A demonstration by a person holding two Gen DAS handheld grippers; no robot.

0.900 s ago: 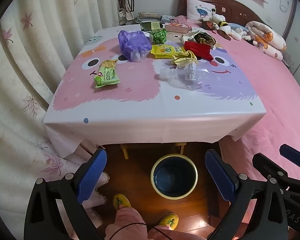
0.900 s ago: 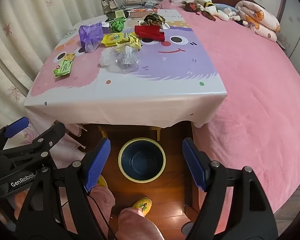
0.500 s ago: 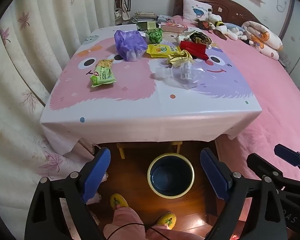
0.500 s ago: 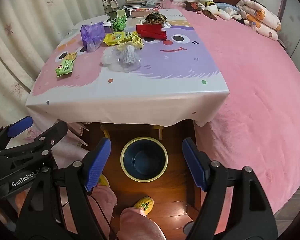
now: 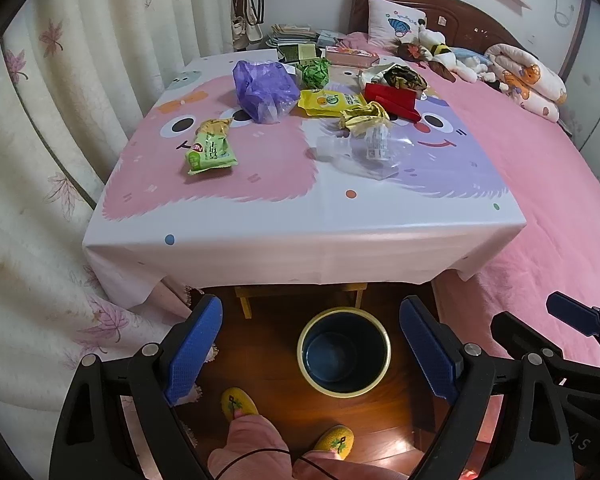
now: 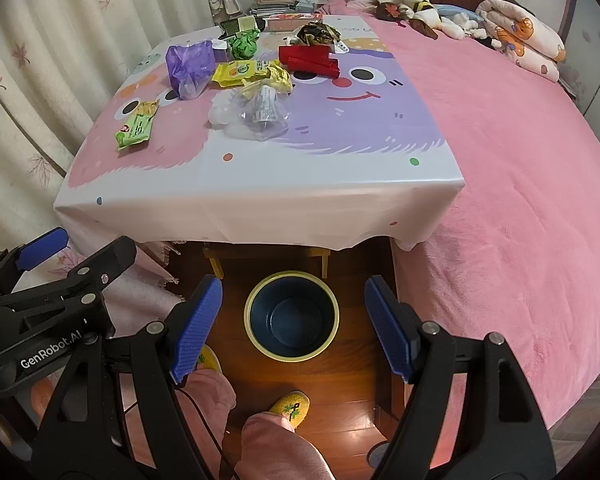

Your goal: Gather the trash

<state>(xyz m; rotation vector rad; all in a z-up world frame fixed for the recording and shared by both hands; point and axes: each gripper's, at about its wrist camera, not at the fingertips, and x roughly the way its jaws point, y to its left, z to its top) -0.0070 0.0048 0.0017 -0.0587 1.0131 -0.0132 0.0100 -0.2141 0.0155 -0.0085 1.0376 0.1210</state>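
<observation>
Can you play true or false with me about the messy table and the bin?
1. The bin stands on the floor in front of the table. True.
2. The bin is full of trash. False: nothing shows inside it.
3. The left gripper holds the green wrapper. False: it is open and holds nothing.
4. The purple bag lies on the table. True.
5. The right gripper is open. True.
</observation>
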